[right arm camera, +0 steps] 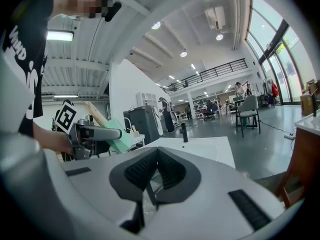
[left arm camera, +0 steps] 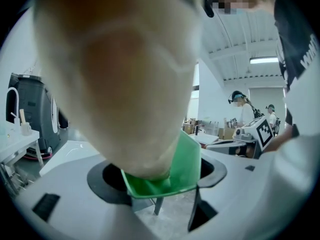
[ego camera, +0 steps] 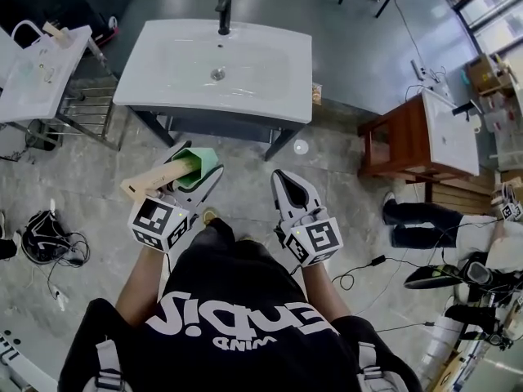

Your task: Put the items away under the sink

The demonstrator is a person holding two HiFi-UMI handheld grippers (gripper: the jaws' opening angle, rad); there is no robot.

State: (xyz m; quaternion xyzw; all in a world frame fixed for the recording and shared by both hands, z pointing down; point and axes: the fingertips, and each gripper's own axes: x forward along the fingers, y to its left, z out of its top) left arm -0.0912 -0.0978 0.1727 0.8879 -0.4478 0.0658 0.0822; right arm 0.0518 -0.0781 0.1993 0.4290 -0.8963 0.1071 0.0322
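2 grippers hover over the grey stone-look floor [ego camera: 73,178], just in front of the sink [ego camera: 274,96], a smooth white rectangular basin on a dark frame with a black tap [ego camera: 223,13]. The left gripper [ego camera: 204,174] is clamped on the green plastic piece [ego camera: 198,163], a thin-walled, wedge-shaped scoop. A pale, square-edged wooden bar [ego camera: 151,180] sticks out of the scoop, back over the gripper. The right gripper [ego camera: 286,188] has its ribbed black pads [right arm camera: 170,171] pressed together, with nothing between them.
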